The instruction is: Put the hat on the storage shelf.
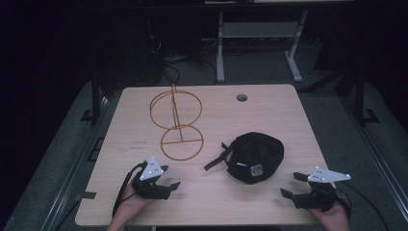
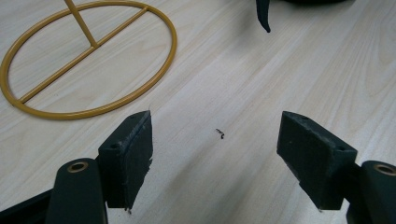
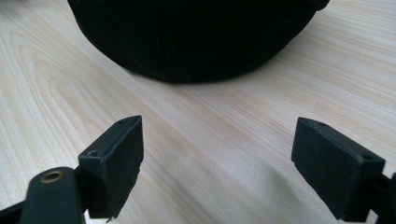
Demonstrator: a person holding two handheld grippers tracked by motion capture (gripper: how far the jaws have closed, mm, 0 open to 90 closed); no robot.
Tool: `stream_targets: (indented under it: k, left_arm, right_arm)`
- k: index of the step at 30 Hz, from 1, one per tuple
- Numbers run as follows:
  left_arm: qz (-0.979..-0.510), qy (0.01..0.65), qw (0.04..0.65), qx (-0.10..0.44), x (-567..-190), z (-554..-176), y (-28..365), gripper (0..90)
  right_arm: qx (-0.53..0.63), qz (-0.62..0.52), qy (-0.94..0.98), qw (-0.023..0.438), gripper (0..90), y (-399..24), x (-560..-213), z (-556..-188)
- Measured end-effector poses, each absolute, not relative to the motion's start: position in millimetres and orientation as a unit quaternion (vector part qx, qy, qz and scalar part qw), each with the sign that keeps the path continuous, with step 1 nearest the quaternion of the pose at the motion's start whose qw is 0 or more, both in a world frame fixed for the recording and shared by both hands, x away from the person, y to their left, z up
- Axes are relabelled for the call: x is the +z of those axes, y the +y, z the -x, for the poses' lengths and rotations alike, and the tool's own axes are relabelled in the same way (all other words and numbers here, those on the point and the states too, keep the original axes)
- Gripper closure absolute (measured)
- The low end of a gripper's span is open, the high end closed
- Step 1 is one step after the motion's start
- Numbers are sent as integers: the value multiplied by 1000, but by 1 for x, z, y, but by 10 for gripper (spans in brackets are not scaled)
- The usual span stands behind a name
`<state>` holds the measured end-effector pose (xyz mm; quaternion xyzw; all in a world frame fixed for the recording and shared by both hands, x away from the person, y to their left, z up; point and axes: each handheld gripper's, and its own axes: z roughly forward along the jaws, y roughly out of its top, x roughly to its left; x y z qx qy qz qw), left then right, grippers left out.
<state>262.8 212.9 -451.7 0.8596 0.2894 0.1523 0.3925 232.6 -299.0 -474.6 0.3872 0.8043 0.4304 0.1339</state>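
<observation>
Right claw (image 3: 217, 154) agape near black cap (image 3: 196, 37) (not touching)

The black fabric cap (image 1: 255, 156) on the pale wooden table (image 1: 269, 110) carries a small square patch and a short white marking on its near side, both too small and blurred to read. No other writing is legible.

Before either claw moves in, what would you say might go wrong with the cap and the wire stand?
1. The black cap is soft and lies flat on the table; the open right claw may push it along rather than pinch it.
2. Its loose strap trails toward the gold wire stand and might snag it.
3. The stand looks light and tall; a nudge from the open left claw, close by its base ring, may tip it.
</observation>
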Motion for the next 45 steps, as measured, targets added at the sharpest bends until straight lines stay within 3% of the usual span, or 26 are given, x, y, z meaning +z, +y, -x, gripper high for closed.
stream_targets:
  k: [22, 45]
  left_arm:
    - [-867, 263, 403, 128, -442, -261, 195, 249]
    - [-887, 187, 409, 103, -407, -265, 143, 235]
  right_arm:
    - [440, -384, 801, 130, 164, -295, -472, -232]
    - [450, -384, 796, 127, 171, -298, -471, -232]
